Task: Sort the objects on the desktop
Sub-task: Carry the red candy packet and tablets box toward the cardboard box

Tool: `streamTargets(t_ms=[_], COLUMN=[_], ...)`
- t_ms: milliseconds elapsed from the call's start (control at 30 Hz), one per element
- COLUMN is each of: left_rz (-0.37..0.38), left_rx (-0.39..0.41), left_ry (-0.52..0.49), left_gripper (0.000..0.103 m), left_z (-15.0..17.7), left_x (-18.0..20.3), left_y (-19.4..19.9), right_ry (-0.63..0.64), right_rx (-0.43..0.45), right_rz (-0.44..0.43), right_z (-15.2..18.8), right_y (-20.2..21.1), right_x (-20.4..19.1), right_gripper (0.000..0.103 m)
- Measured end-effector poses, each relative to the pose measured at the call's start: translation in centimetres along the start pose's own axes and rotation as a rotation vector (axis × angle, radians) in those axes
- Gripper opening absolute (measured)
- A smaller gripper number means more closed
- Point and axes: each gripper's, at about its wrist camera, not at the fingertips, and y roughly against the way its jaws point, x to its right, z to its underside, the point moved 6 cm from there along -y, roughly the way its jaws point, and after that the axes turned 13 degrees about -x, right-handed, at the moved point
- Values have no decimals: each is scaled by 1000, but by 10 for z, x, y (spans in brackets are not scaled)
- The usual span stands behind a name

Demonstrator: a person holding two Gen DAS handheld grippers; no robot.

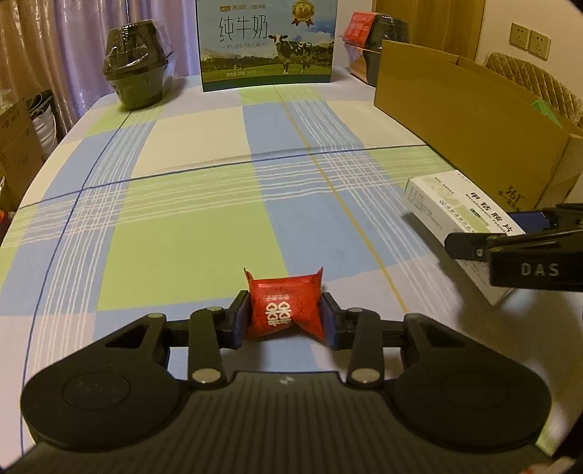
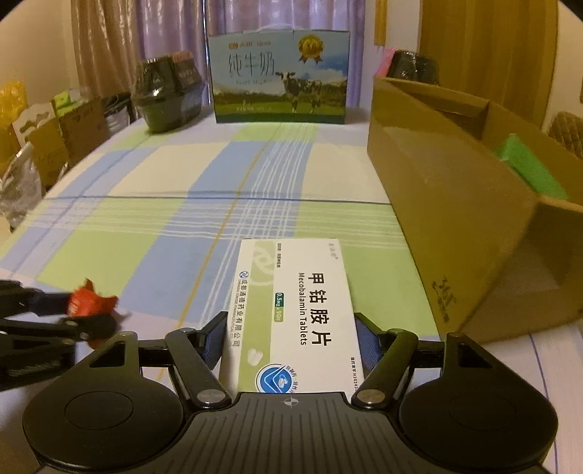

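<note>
Left gripper (image 1: 286,314) was clamped on the red candy packet (image 1: 285,305), held low over the checked tablecloth (image 1: 189,237). Right gripper (image 2: 289,337) gripped the white Mecobalamin tablet box (image 2: 291,310) by its sides, just left of the open cardboard box (image 2: 455,204). Milk carton (image 2: 278,80) stood at the table's far edge.

ahead of me a milk carton (image 1: 267,43) stands at the desk's (image 1: 189,233) far edge, curtains (image 1: 94,32) behind it.
</note>
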Motion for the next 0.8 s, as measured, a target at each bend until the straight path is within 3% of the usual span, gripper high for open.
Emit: streamTargets(t_ms=[800], left_rz=[12], left_rx=[62], left_ry=[-6], left_gripper=[34], left_z=[5], left_x=[58], left_y=[94], right_ry=[-63], right_rx=[145], right_rz=[-20], right_z=[10], right_y=[114], right_x=[23], right_gripper=[68])
